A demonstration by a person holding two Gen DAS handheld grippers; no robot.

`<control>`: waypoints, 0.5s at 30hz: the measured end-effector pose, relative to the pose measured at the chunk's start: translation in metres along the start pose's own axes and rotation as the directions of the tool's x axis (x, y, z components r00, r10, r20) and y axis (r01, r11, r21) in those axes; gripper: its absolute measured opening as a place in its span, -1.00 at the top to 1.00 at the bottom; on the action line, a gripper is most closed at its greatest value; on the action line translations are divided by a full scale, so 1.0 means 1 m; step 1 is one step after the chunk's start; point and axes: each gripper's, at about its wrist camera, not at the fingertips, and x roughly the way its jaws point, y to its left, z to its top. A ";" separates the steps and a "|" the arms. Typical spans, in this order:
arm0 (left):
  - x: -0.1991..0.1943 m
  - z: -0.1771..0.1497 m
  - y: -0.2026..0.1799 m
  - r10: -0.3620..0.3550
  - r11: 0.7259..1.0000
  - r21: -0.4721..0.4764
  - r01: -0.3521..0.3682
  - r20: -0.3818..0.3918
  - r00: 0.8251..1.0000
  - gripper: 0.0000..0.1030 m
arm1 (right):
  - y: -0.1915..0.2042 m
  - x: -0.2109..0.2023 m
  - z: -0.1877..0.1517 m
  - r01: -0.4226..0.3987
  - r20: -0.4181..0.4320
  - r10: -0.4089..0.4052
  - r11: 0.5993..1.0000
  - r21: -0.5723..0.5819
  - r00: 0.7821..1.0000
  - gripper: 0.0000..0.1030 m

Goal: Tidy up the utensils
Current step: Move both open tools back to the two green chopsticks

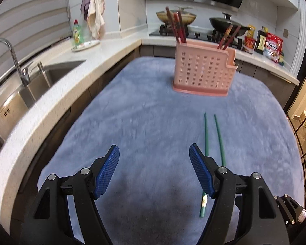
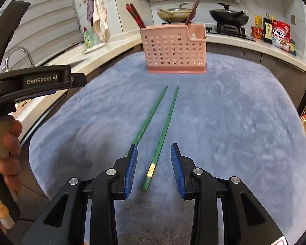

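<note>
Two green chopsticks (image 2: 165, 122) lie side by side on a blue fleece cloth (image 2: 234, 122). My right gripper (image 2: 154, 155) is open, its jaws standing either side of the right chopstick's thick end; the left chopstick (image 2: 151, 114) runs under the left finger. A pink slotted utensil holder (image 2: 174, 48) stands at the far edge with several red chopsticks (image 2: 135, 17) in it. In the left wrist view my left gripper (image 1: 154, 155) is open and empty over the cloth, left of the green chopsticks (image 1: 206, 134); the holder (image 1: 203, 71) stands ahead.
A white counter with a steel sink (image 1: 36, 85) and tap runs along the left. A stove with a pan (image 1: 176, 17) and wok (image 1: 227, 23) sits behind the holder. Food packets (image 1: 272, 45) stand at the back right. The left gripper's body (image 2: 30, 81) fills the right view's left side.
</note>
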 end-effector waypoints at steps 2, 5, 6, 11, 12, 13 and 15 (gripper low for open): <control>0.004 -0.010 0.002 0.005 1.000 0.003 -0.005 -0.019 1.000 -0.31 | 0.001 0.008 -0.008 0.004 -0.020 -0.004 1.000 0.004 1.000 0.35; 0.009 -0.022 0.003 0.007 1.000 0.002 -0.007 -0.046 0.999 -0.31 | 0.001 0.016 -0.015 0.010 -0.041 -0.009 1.000 0.009 0.999 0.35; 0.011 -0.027 0.004 0.005 1.000 -0.001 -0.005 -0.059 0.998 -0.31 | 0.000 0.020 -0.018 0.012 -0.051 -0.011 1.000 0.015 0.999 0.35; 0.017 -0.041 0.005 0.005 1.000 0.006 -0.004 -0.092 0.996 -0.31 | 0.000 0.028 -0.026 0.021 -0.065 -0.020 1.000 0.022 0.998 0.37; 0.018 -0.043 0.005 0.004 1.000 0.007 -0.003 -0.096 0.995 -0.31 | 0.000 0.027 -0.027 0.027 -0.061 -0.026 1.000 0.015 0.998 0.39; 0.019 -0.045 0.004 0.004 1.000 0.009 -0.003 -0.101 0.995 -0.31 | 0.000 0.027 -0.028 0.029 -0.059 -0.028 0.999 0.014 0.998 0.42; 0.020 -0.048 0.003 0.002 1.000 0.012 -0.001 -0.110 0.994 -0.31 | -0.001 0.027 -0.028 0.036 -0.055 -0.035 0.999 0.014 0.998 0.51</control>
